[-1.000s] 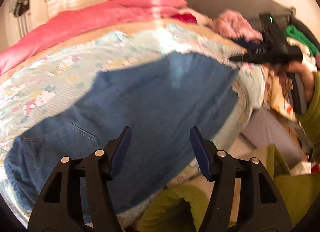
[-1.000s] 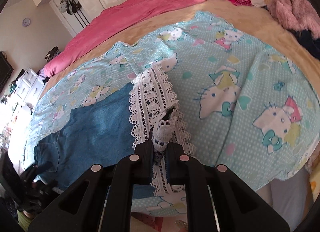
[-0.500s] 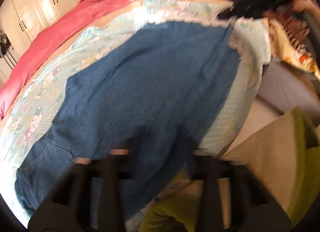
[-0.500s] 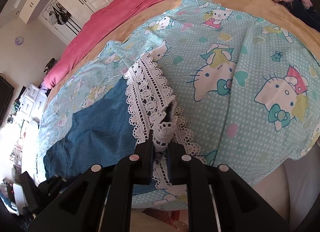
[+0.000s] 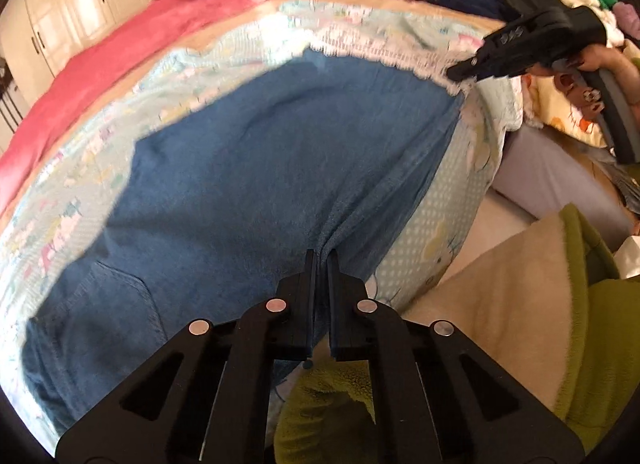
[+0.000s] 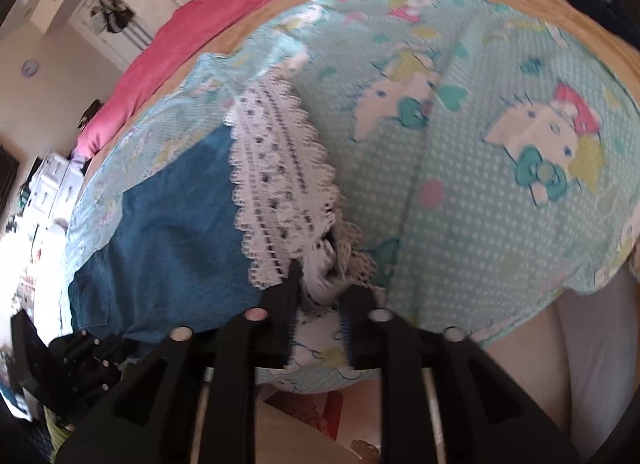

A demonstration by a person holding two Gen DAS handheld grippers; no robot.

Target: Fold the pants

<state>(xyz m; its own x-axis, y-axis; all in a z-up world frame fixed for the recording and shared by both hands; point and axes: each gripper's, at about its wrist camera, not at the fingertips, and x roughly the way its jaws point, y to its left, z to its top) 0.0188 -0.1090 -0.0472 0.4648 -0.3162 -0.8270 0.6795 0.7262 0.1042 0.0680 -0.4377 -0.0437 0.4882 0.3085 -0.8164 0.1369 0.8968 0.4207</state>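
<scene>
Pinching down on a ridge of blue denim, the left gripper (image 5: 320,264) now has its jaws clamped narrow on the near edge of the pants (image 5: 248,168), where a second ago they stood wide apart above the cloth with nothing between them. The pants lie spread flat across the cartoon-print sheet (image 6: 480,184) on the bed, waist and back pocket toward the left in the left wrist view, the lace hem (image 6: 276,180) at the far right end. Over there the right gripper (image 6: 320,288) tells the opposite story: its jaws were shut tight on a bunch of that white lace, and they have just been opening, so a small gap now shows. The lace is between the fingers, rumpled, but the pads no longer look pressed onto it, so I would call it let go or very nearly. From the left wrist view the right gripper (image 5: 460,73) sits right at the hem corner, in a person's hand (image 5: 600,62). My reading is that the hem has been set down and the grip has passed to the left side, so the next fold is likely to start from this near edge. One hazard: the pinch is small and may catch only the top layer.
</scene>
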